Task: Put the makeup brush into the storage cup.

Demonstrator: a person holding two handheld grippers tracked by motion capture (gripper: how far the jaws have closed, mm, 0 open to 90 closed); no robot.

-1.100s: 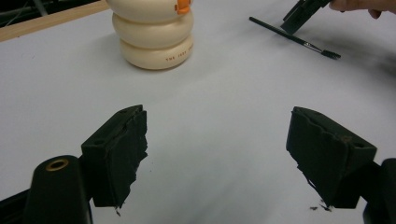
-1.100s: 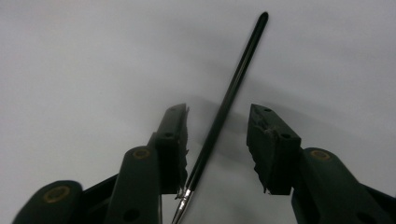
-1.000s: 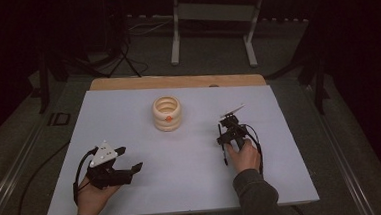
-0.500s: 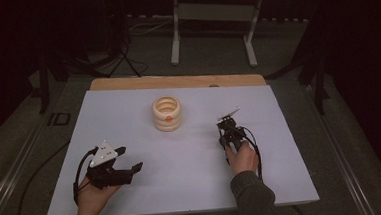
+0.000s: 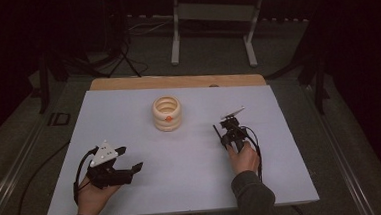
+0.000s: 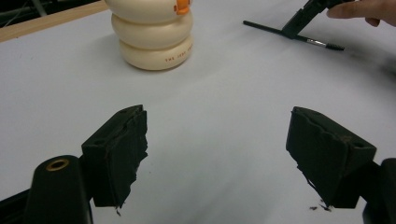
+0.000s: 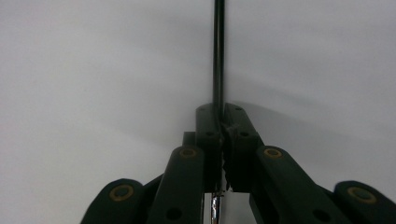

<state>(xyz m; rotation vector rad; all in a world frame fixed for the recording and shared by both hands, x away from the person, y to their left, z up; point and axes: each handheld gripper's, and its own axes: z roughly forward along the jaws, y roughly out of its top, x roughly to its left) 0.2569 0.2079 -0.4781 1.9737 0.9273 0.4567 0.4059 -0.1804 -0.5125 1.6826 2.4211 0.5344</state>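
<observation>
Tabletop: pale blue-grey sheet (image 5: 149, 200); matte, bare across the middle and front; wooden strip (image 5: 177, 81) along the far edge
Room: dark; grey floor (image 5: 361, 142) beyond both side edges; metal stand (image 5: 212, 16) behind the far edge; tripod legs (image 5: 120, 56) past the far left corner; black curtain around
Ring stack (image 5: 167, 113): cream, three tiers, orange mark on the near side; upright near the far edge, a little left of centre; well apart from both grippers
Brush (image 6: 292, 36): thin black stick with a bristled tip; lying flat right of centre, about midway between far and near edges; shaft running away from the jaws in the right gripper view (image 7: 218, 56)
Right gripper (image 5: 229, 136): jaws have just been closing and now sit together, clamped on the brush shaft; tips down at the sheet; hand (image 5: 243, 158) behind it, toward the near edge
Left gripper (image 5: 127, 164): near the front left corner; jaws wide apart, nothing between them; pads (image 6: 122, 154) ragged at the edges; bare sheet in the gap
Edges: right gripper well inside the right edge; left gripper close to the near edge, inside the left edge
Open room: broad bare stretch between the two grippers; more bare sheet along the near edge and toward the far right corner; free lane from the left gripper up to the ring stack
</observation>
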